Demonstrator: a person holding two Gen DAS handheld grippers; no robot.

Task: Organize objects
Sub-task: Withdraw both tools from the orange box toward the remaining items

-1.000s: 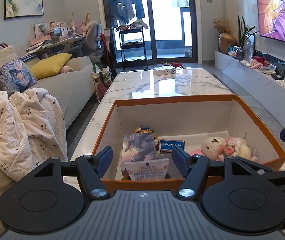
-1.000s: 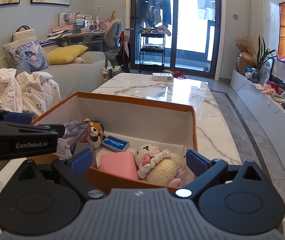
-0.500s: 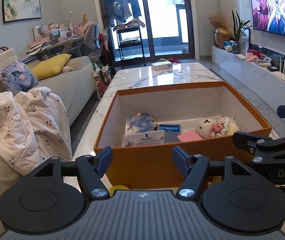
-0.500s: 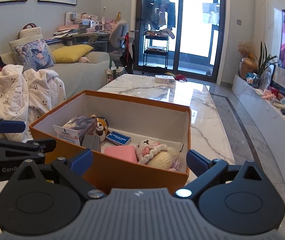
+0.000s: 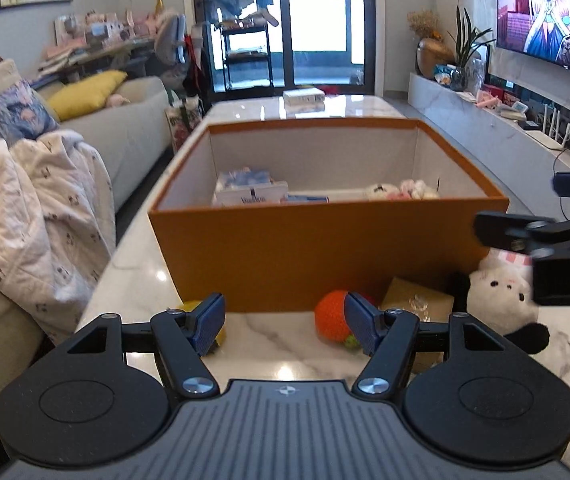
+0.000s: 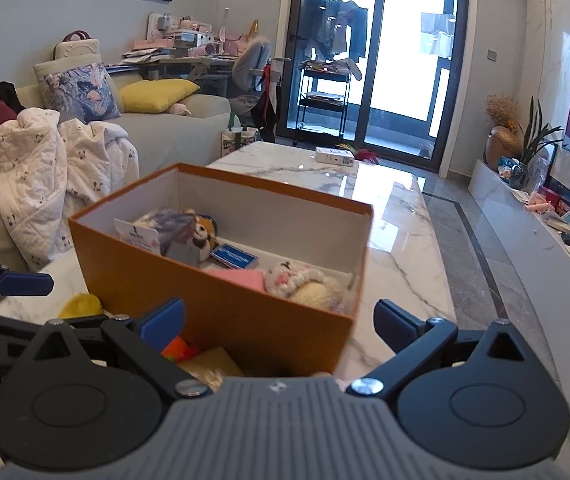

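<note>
The orange box (image 5: 325,252) stands open on the marble table (image 5: 285,360), its long side running across the left wrist view and, in the right wrist view, slanting away to the right. Inside lie a Vaseline carton (image 6: 145,236), a small fox toy (image 6: 203,234), a blue tin (image 6: 235,258), a pink pad (image 6: 239,280) and a crocheted doll (image 6: 305,284).

Before its near wall lie a yellow toy (image 6: 81,306), an orange ball (image 5: 331,316), a tan packet (image 5: 417,300) and a panda plush (image 5: 501,300).

The left gripper (image 5: 283,324) hovers just short of the box, jaws apart and empty, the ball by its right finger. The right gripper (image 6: 279,320) stands wide open, empty, facing the box's near corner.
</note>
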